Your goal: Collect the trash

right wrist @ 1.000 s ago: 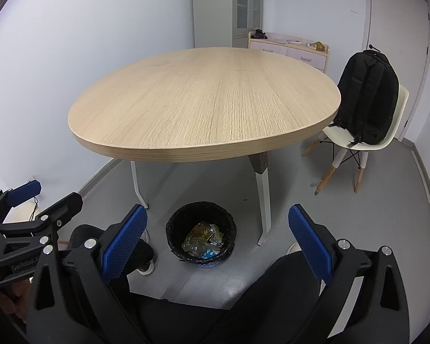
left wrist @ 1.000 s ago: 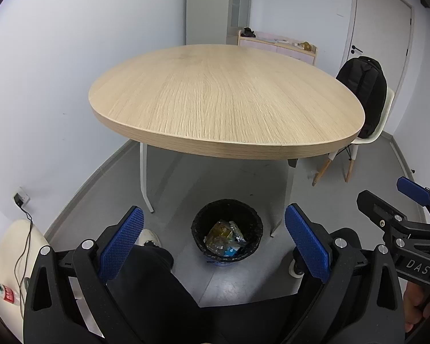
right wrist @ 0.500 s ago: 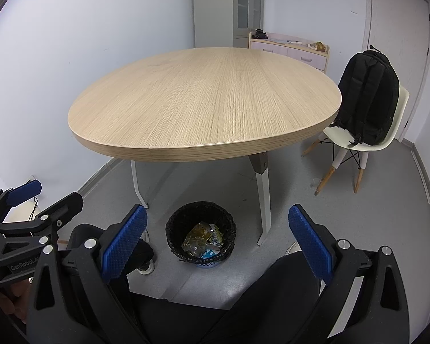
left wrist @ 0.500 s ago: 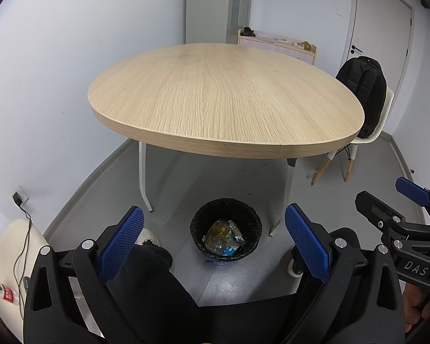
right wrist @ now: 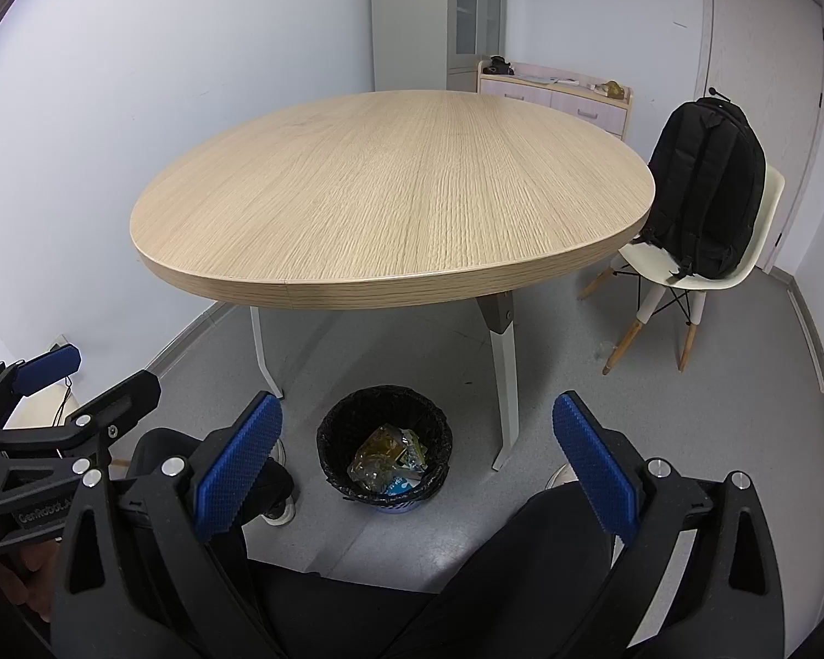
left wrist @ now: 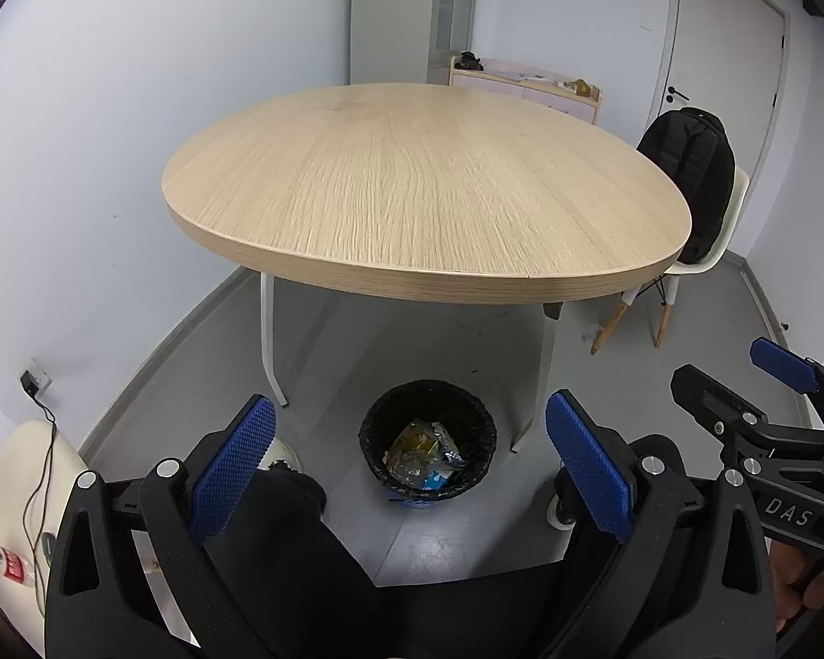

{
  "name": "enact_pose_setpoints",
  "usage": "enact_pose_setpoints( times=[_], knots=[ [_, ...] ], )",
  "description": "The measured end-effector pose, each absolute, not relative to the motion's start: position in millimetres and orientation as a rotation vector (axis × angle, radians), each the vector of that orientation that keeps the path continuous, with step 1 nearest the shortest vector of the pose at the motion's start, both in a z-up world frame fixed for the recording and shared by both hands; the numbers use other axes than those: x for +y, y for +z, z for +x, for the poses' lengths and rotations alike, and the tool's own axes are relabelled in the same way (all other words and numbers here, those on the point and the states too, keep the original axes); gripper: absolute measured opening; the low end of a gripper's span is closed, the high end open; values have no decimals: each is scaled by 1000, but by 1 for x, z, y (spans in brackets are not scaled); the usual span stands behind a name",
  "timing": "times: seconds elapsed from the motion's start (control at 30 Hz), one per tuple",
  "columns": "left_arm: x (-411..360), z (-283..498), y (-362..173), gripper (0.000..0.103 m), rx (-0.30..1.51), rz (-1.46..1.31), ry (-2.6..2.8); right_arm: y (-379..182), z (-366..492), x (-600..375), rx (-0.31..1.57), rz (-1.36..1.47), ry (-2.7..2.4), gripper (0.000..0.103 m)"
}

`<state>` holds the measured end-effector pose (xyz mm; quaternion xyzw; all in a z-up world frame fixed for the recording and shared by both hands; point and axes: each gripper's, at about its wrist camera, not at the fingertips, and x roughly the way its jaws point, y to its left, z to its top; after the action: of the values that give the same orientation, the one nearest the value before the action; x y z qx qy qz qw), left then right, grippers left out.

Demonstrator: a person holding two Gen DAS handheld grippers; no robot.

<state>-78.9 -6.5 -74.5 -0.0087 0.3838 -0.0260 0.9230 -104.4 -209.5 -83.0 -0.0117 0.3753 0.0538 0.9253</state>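
A black-lined waste bin [left wrist: 372, 431] [right wrist: 328, 442] stands on the grey floor under the near edge of the round wooden table [left wrist: 412, 192] [right wrist: 401, 181]. Crumpled wrappers [left wrist: 420, 453] [right wrist: 384, 456] lie inside it. Nothing rests on the tabletop. My left gripper [left wrist: 406, 412] hangs open above and in front of the bin, with nothing between its blue pads. My right gripper [right wrist: 416, 406] is open and empty too, at much the same height. Each one shows in the other's view: the right gripper [left wrist: 725, 365] at the right edge, the left gripper [right wrist: 110, 370] at the left edge.
A black backpack [left wrist: 692, 176] [right wrist: 708, 186] sits on a cream chair [right wrist: 686, 274] right of the table. A pink cabinet [right wrist: 555, 93] and a tall cupboard stand at the back wall. The person's dark trousers [left wrist: 302, 560] and a shoe are below the grippers. A wall socket [left wrist: 30, 381] with a cable is at the left.
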Motion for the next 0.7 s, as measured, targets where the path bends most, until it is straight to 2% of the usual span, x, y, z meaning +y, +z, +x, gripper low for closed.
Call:
enact_pose_setpoints(
  times=[0.7],
  knots=[
    [-6, -79, -74, 97, 785, -1, -38, -84, -105, -213, 769, -25, 111, 95]
  ],
)
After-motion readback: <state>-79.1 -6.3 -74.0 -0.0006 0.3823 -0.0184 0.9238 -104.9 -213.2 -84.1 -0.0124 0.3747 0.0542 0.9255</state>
